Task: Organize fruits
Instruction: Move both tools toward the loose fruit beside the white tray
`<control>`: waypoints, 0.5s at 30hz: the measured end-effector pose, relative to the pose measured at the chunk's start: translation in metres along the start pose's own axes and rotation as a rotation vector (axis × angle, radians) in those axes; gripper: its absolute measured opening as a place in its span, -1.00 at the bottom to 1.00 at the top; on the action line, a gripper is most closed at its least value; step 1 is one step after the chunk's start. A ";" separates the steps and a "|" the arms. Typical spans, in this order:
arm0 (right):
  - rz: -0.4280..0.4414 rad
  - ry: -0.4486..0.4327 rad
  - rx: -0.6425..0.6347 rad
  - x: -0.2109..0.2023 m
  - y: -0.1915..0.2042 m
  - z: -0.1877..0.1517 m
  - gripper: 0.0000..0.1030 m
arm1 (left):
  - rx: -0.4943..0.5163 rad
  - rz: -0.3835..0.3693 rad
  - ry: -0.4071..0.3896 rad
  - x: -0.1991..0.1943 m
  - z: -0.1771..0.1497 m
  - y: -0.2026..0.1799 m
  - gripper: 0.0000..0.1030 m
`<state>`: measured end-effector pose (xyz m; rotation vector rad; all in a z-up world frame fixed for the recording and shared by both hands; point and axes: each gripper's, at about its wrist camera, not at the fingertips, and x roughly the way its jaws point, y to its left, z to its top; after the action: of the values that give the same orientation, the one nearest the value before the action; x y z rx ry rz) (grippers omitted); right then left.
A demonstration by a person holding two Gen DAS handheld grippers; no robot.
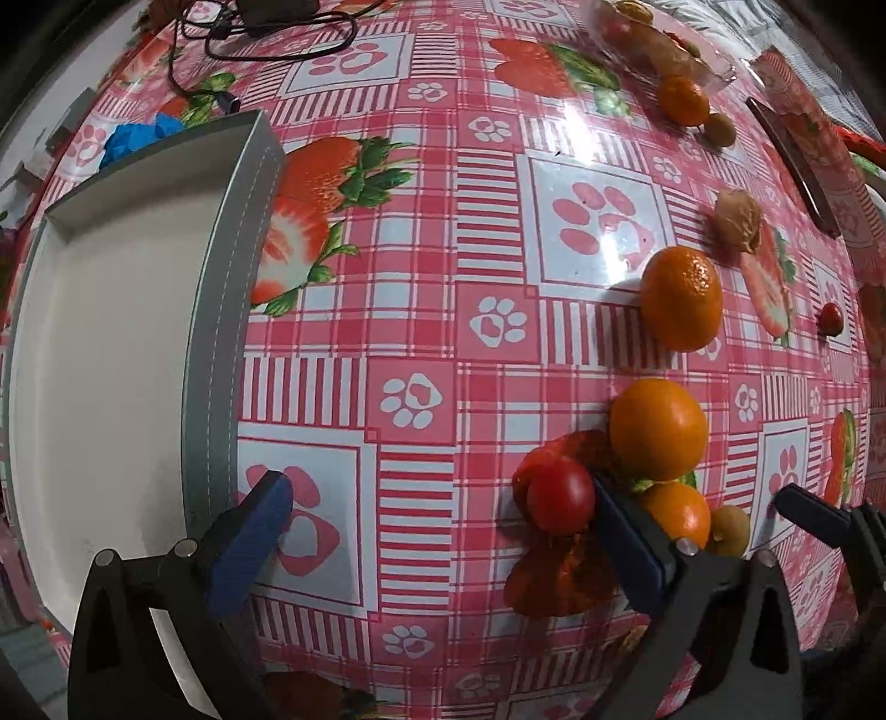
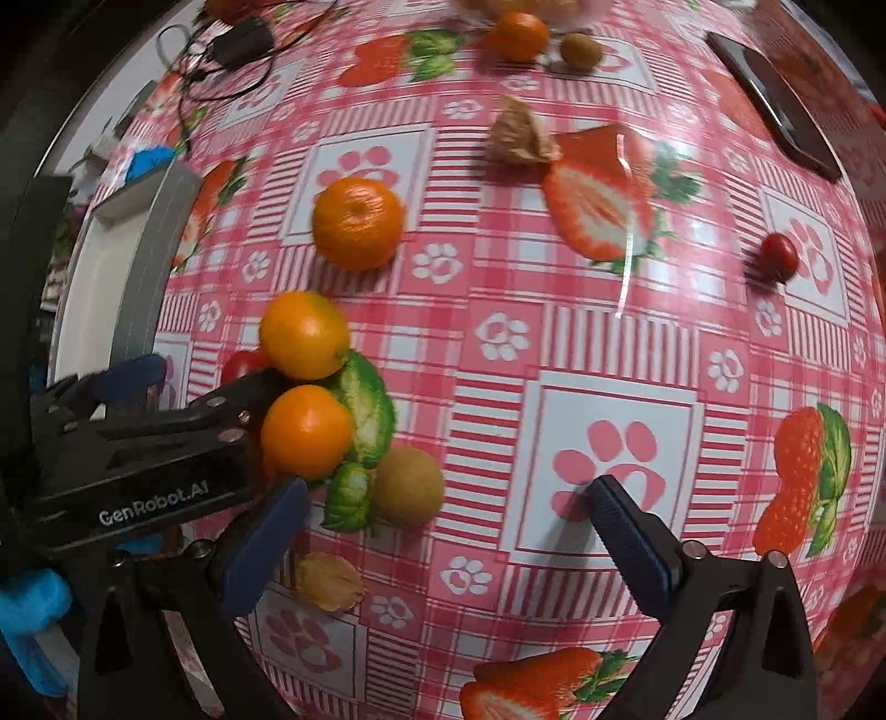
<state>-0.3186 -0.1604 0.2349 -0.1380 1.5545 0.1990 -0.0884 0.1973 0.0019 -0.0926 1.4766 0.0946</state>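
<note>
My left gripper (image 1: pixel 437 493) is open and empty over the tablecloth, beside the grey-rimmed white tray (image 1: pixel 221 343). A red cherry tomato (image 1: pixel 559 501) touches its right finger. Oranges (image 1: pixel 659 429) (image 1: pixel 682 299) (image 1: pixel 678 512) lie just right of it. My right gripper (image 2: pixel 448 498) is open and empty. Two oranges (image 2: pixel 304 335) (image 2: pixel 305 432) and a brown round fruit (image 2: pixel 407 486) lie near its left finger. A third orange (image 2: pixel 357 221) lies farther off. A husked fruit (image 2: pixel 326 581) sits close in. The left gripper's body (image 2: pixel 155 443) shows in the right wrist view.
A dry husk (image 2: pixel 518 138), a red tomato (image 2: pixel 778 257), a far orange (image 2: pixel 518 34) and brown fruit (image 2: pixel 580 50) lie on the cloth. A dark phone (image 2: pixel 772 94) is at the right back. Cables (image 1: pixel 266 27) and a clear bag of fruit (image 1: pixel 653 39) lie at the back.
</note>
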 end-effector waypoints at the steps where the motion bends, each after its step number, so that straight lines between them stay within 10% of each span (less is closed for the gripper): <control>1: 0.002 -0.010 -0.009 0.006 0.007 0.007 0.82 | -0.006 0.002 0.004 -0.001 0.000 0.003 1.00; 15: -0.023 -0.033 0.036 0.080 0.053 0.103 0.71 | -0.010 0.013 0.009 -0.003 -0.010 0.012 1.00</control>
<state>-0.2286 -0.0832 0.1589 -0.1232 1.5220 0.1544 -0.1004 0.2077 0.0041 -0.0917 1.4858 0.1123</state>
